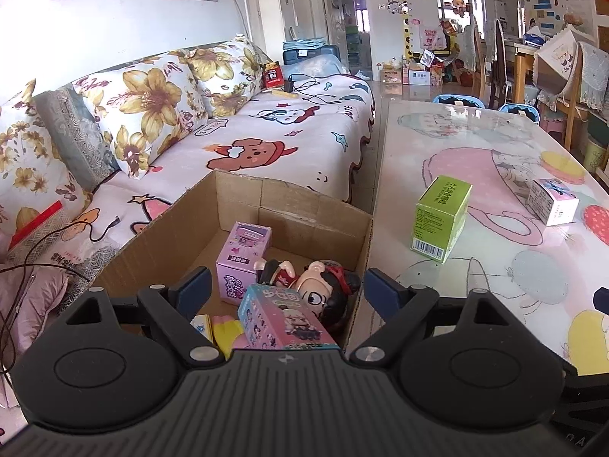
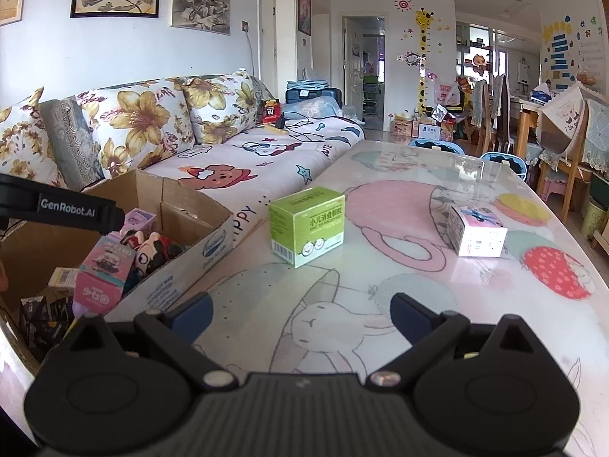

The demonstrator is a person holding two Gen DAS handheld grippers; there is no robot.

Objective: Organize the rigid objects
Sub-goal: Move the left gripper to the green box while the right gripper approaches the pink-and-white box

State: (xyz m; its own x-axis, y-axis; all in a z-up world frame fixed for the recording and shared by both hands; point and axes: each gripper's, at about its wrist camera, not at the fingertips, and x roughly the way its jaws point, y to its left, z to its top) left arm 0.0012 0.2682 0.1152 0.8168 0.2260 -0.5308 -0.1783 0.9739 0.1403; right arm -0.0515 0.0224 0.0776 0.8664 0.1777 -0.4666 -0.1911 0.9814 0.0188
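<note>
A cardboard box (image 1: pixel 293 209) stands at the table's left edge and holds a purple carton (image 1: pixel 243 251), a doll (image 1: pixel 323 285) and a blue-pink carton (image 1: pixel 281 320). My left gripper (image 1: pixel 287 289) is open and empty above the box. The box also shows in the right wrist view (image 2: pixel 190 266). A green carton (image 2: pixel 306 224) and a white-pink carton (image 2: pixel 475 230) stand on the table (image 2: pixel 418 304). My right gripper (image 2: pixel 300 312) is open and empty, low over the table in front of the green carton. In the left wrist view the green carton (image 1: pixel 439 219) is to the right.
A sofa (image 1: pixel 266 133) with floral cushions runs along the table's left side, with cables and a red packet on it. Chairs (image 2: pixel 495 114) and a wooden desk stand beyond the table's far end. The left gripper's strap (image 2: pixel 57 205) crosses above the box.
</note>
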